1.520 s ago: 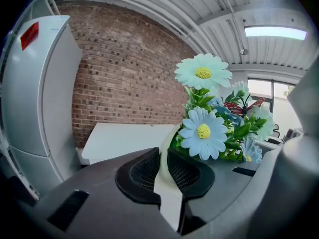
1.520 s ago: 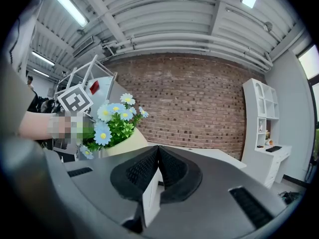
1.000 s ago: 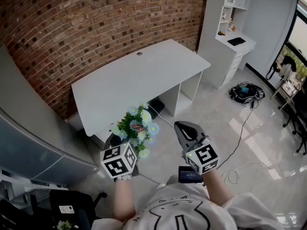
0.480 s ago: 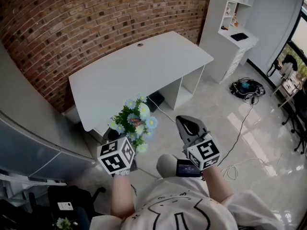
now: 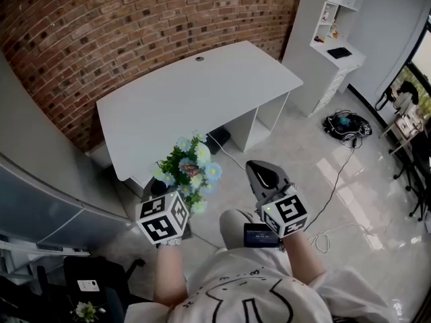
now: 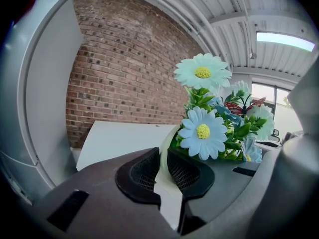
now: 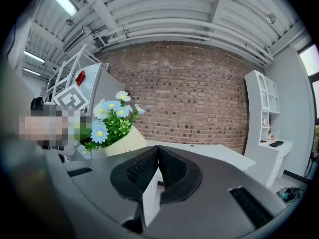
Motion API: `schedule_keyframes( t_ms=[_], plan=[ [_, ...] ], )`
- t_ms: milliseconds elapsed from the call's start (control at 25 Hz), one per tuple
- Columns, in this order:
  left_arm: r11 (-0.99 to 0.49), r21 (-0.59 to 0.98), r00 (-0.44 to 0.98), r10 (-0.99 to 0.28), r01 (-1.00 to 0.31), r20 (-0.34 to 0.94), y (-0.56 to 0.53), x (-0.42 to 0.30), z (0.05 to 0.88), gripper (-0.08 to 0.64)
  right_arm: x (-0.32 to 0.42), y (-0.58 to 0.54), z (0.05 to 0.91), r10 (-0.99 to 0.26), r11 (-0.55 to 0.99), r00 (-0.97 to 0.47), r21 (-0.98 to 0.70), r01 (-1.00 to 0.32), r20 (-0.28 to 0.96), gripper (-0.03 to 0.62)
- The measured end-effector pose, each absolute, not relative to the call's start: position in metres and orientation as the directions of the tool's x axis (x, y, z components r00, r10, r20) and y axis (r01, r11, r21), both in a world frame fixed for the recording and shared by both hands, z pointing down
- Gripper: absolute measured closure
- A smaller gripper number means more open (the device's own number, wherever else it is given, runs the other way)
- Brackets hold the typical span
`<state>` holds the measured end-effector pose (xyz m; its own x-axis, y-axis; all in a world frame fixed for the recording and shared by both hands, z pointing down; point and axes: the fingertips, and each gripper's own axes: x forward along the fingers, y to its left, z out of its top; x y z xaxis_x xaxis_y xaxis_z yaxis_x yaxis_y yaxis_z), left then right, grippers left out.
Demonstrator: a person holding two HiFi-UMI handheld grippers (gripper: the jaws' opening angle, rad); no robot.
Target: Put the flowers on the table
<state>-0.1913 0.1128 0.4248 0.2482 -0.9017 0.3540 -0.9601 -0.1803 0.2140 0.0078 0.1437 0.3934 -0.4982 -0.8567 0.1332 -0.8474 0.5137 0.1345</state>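
Note:
A bunch of blue and white artificial flowers (image 5: 188, 170) in a cream pot hangs above the floor, in front of the white table (image 5: 195, 93). My left gripper (image 5: 176, 199) is shut on the pot's rim (image 6: 167, 151), which stands between its two pads, with the flowers (image 6: 204, 133) rising just beyond. To the right my right gripper (image 5: 261, 175) is shut with nothing in it. In the right gripper view its jaws (image 7: 158, 156) meet, and the flowers (image 7: 110, 121) and pot show at the left. The table top (image 6: 119, 138) is bare.
A brick wall (image 5: 135, 25) runs behind the table. A white shelf unit (image 5: 330, 52) stands at the right, with a bag and cables (image 5: 345, 128) on the glossy floor. A grey cabinet (image 5: 40, 200) and a dark chair (image 5: 94, 281) are at the left.
The person has stepped slightly toward the table, and a knee now shows between the grippers. The flowers stay gripped in the left gripper; the right stays shut.

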Motion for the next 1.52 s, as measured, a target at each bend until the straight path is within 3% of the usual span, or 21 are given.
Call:
schedule_keyframes(
  t_ms=[480,1520],
  plan=[
    [-0.138,0.217,0.214,-0.900,-0.966,0.381,0.052,-0.191,0.439,0.503,0.011,0.078,0.403,-0.841,0.539,-0.525,0.124,-0.833,0.130,0.575],
    [-0.020,0.198,0.097,-0.916,-0.980,0.389,-0.213,-0.124,0.424,0.503,0.080,-0.213,0.382,-0.768,0.640,-0.632,0.093,-0.763,0.105,0.575]
  ],
)
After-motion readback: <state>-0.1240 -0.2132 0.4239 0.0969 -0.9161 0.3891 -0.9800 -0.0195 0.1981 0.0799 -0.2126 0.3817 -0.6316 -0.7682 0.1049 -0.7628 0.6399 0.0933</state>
